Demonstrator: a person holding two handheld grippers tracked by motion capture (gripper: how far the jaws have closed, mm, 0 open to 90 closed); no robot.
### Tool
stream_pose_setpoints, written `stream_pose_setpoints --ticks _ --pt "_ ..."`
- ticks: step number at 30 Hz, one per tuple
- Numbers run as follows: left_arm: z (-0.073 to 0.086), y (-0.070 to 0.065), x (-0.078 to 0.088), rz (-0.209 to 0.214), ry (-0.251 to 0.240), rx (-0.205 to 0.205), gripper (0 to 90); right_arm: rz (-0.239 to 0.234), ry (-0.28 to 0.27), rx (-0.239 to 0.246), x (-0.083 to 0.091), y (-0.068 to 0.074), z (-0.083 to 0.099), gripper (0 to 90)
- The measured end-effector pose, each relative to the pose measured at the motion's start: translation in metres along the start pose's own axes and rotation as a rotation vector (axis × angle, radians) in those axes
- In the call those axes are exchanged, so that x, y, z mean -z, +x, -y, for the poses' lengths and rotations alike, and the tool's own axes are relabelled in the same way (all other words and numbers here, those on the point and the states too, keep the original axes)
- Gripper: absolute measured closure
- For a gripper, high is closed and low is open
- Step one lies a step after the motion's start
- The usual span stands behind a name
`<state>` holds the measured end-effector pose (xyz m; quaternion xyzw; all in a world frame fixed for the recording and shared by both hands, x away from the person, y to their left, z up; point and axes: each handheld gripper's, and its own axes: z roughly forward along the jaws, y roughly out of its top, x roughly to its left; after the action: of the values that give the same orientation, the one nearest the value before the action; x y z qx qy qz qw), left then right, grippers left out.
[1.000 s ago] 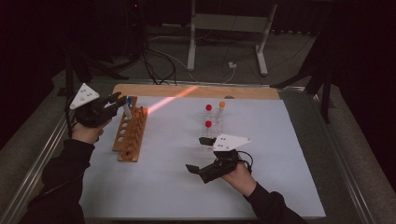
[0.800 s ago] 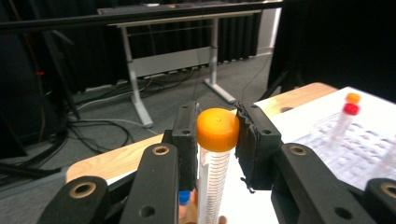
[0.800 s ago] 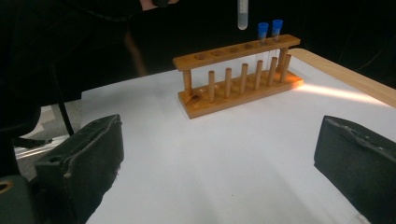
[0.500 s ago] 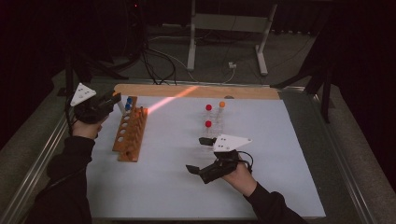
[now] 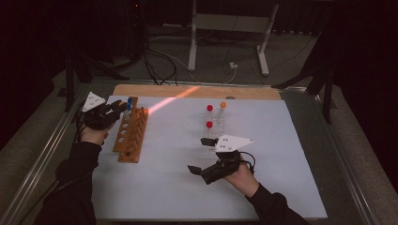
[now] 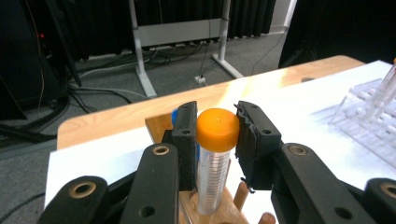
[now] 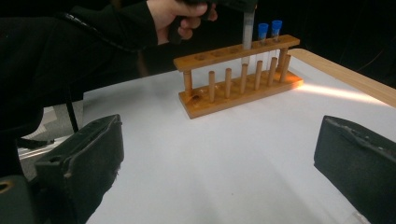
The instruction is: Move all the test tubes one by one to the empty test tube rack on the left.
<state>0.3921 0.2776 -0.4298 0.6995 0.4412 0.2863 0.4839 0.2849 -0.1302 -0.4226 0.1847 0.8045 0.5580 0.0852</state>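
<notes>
While the orange-capped tube (image 6: 216, 158) stood upright between the pads of the left hand-held gripper (image 6: 217, 140), its lower end sat in a hole of the wooden rack (image 5: 131, 135). Both pads pressed the tube just under its cap, so that hand-held gripper was clamped on it. In the right gripper view the tube's clear body (image 7: 248, 32) passed down through the rack's top bar (image 7: 233, 53), one hole short of two blue-capped tubes (image 7: 269, 32) that filled the end holes. Remaining holes along the bar looked empty.

Rack position: left part of the white surface (image 5: 178, 187), long side running away from the person, far end near the wooden board edge (image 5: 197, 91). A streak of orange light crossed the surface from the rack's far end toward the board.

Left hand (image 5: 93, 133) held its tool at the rack's far left side, grey plate on top.

Right hand-held gripper (image 5: 198, 154): low over the surface near the middle, well apart from the rack, jaws spread wide with nothing between them. Its own view showed both black pads far apart with bare white surface between.

Beyond it, a clear plastic rack (image 5: 213, 133) held two red-capped tubes (image 5: 209, 116) and one orange-capped one (image 5: 223, 108). Floor behind the surface carried cables and a grey stand (image 5: 230, 28).
</notes>
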Motion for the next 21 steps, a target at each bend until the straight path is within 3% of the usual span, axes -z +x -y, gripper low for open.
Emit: stream_pose_setpoints --ticks 10,21 --pt "0.021 0.001 -0.006 -0.004 0.033 0.016 71.4 -0.007 0.001 -0.004 0.000 0.000 0.000 1.3" --pt "0.024 -0.002 -0.011 -0.009 0.046 -0.007 71.2 -0.010 0.002 -0.004 0.000 0.000 0.000 1.3"
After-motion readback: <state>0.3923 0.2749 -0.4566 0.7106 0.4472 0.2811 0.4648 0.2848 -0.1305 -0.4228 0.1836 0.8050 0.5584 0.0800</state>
